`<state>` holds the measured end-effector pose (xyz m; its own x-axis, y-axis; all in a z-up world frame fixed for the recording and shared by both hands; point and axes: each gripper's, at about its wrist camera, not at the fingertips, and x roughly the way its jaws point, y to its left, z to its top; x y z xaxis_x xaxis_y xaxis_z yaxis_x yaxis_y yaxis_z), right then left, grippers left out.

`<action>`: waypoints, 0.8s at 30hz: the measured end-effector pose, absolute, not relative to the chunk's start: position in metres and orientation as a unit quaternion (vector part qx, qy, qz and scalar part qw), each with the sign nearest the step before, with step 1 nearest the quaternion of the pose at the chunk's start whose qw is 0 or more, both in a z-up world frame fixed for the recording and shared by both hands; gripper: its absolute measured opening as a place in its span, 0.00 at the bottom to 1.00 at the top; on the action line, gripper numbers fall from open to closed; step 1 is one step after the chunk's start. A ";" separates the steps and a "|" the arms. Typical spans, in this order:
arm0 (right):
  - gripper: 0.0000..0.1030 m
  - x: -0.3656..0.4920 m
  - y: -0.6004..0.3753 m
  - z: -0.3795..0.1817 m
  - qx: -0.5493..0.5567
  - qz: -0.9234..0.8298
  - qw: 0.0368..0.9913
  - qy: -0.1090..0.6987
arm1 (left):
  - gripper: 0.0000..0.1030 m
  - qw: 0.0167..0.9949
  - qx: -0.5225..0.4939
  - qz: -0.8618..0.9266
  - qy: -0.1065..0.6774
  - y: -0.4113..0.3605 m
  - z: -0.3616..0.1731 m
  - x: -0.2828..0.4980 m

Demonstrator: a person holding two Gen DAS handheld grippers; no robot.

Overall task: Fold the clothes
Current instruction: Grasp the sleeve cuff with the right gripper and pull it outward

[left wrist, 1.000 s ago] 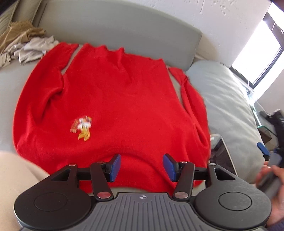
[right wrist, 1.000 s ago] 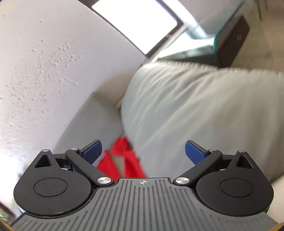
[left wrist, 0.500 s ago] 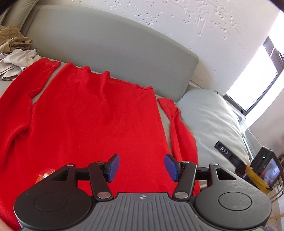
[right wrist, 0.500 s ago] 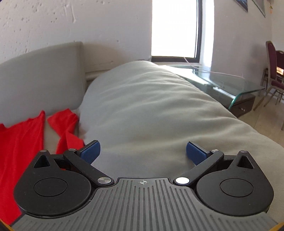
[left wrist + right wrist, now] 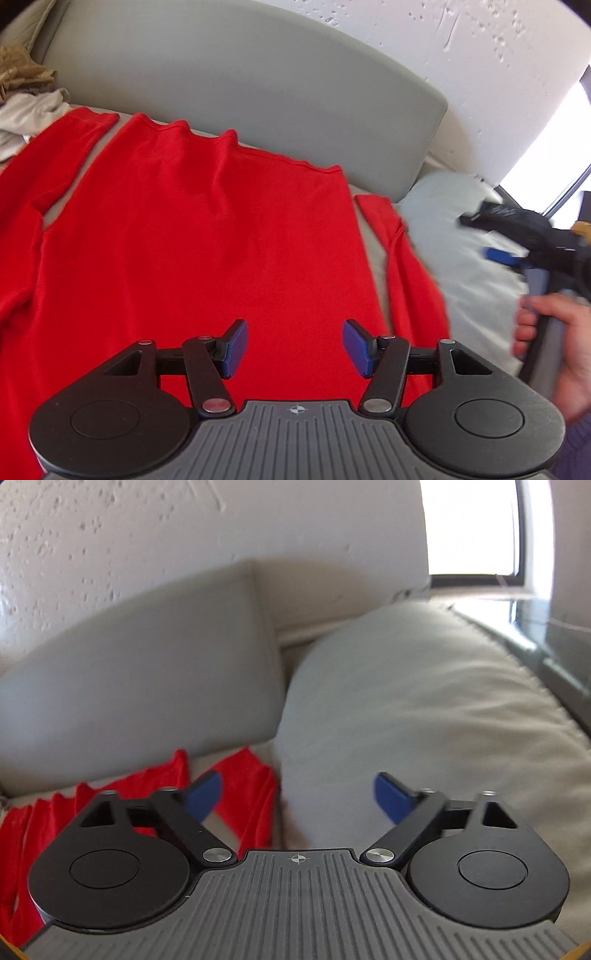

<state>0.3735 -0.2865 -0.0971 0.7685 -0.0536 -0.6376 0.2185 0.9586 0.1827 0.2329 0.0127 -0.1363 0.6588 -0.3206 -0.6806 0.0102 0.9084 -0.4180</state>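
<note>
Now the red sweater [image 5: 207,236] lies spread flat on the sofa seat, its long axis running toward the grey backrest [image 5: 236,81], hem at the far end, sleeves alongside. Left gripper [image 5: 291,345] hovers over it, jaws wide and empty. Right gripper [image 5: 295,794], also wide, hangs above the pale cushion [image 5: 424,701]; crumpled clothes [image 5: 26,107] sit far left.

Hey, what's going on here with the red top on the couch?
A person with a handheld gripper in each hand is about to fold a red sweater spread flat on a grey sofa. The left gripper hovers open over the sweater's body, gripping nothing. The right gripper is open too, over the light cushion near the sweater's sleeve. No fold has been made yet. A pile of other clothes lies at the sofa's far end.
</note>
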 end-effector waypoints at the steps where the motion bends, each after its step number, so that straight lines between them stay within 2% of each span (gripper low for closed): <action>1: 0.45 0.387 -0.285 -0.106 0.132 -0.067 0.924 0.352 | 0.55 0.886 -0.208 -0.108 0.399 0.015 -0.141 0.232; 5: 0.43 0.428 -0.292 -0.136 0.182 -0.052 0.898 0.397 | 0.54 0.864 -0.253 -0.157 0.406 0.022 -0.156 0.229; 7: 0.46 0.446 -0.297 -0.149 0.207 -0.045 0.885 0.414 | 0.54 0.865 -0.259 -0.159 0.399 0.024 -0.156 0.230; 8: 0.51 0.454 -0.300 -0.155 0.218 -0.043 0.880 0.420 | 0.54 0.870 -0.257 -0.154 0.393 0.025 -0.155 0.231; 12: 0.52 0.481 -0.301 -0.169 0.224 -0.023 0.874 0.431 | 0.56 0.882 -0.252 -0.133 0.375 0.029 -0.152 0.234; 18: 0.49 0.506 -0.260 -0.187 0.089 0.020 0.880 0.466 | 0.56 0.873 -0.261 -0.121 0.393 0.035 -0.161 0.239; 19: 0.46 0.503 -0.254 -0.188 0.069 0.021 0.886 0.458 | 0.56 0.875 -0.257 -0.121 0.392 0.035 -0.161 0.240; 21: 0.11 0.494 -0.247 -0.185 0.056 0.011 0.895 0.442 | 0.56 0.875 -0.254 -0.125 0.392 0.033 -0.161 0.241; 22: 0.06 0.488 -0.245 -0.179 0.047 -0.010 0.901 0.431 | 0.56 0.875 -0.254 -0.128 0.391 0.032 -0.161 0.241; 24: 0.06 0.473 -0.244 -0.164 0.026 -0.050 0.914 0.401 | 0.56 0.875 -0.257 -0.136 0.387 0.031 -0.159 0.238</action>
